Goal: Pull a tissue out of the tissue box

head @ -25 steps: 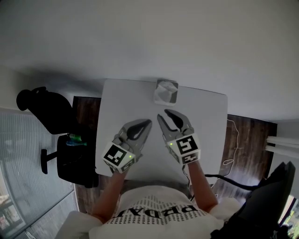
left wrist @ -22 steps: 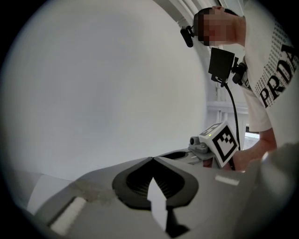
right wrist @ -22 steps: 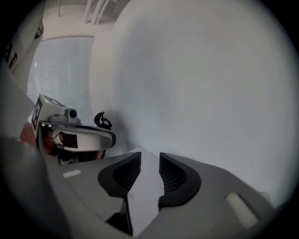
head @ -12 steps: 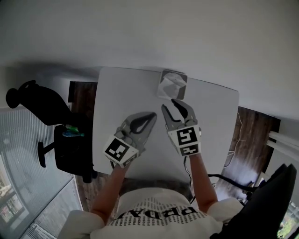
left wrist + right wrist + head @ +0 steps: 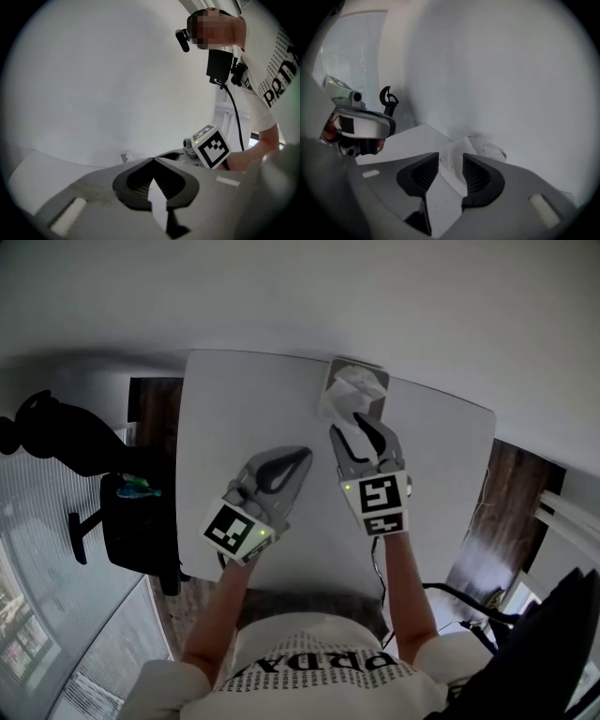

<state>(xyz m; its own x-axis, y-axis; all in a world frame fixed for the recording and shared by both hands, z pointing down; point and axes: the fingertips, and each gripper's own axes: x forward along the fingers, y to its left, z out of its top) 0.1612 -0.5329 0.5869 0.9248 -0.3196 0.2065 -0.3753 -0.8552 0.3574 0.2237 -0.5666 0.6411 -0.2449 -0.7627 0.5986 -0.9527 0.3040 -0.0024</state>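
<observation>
The tissue box (image 5: 382,390) is sitting at the far edge of the white table (image 5: 234,418), right up against the wall, with a crumpled white tissue (image 5: 349,387) sticking up out of its top.

The right gripper (image 5: 352,427) is hovering on the near side of the box, with its tips just beside the box and pointing down at it. In the right gripper view its jaws are opening. They're standing well apart, and the tissue (image 5: 461,143) is showing in the gap between the dark ribbed pads (image 5: 476,174). Neither pad is pressing on it, so it isn't holding anything.

The left gripper (image 5: 302,456) is hanging over the table, nearer the person than the box and off to the box's left, so well clear of it. In the left gripper view its jaws are sitting with their tips together and nothing between them.

Further left of the box, past the table edge, a black office chair (image 5: 131,531) is standing on the dark wood floor (image 5: 155,409). The person's white printed shirt (image 5: 319,671) is showing at the near side.
</observation>
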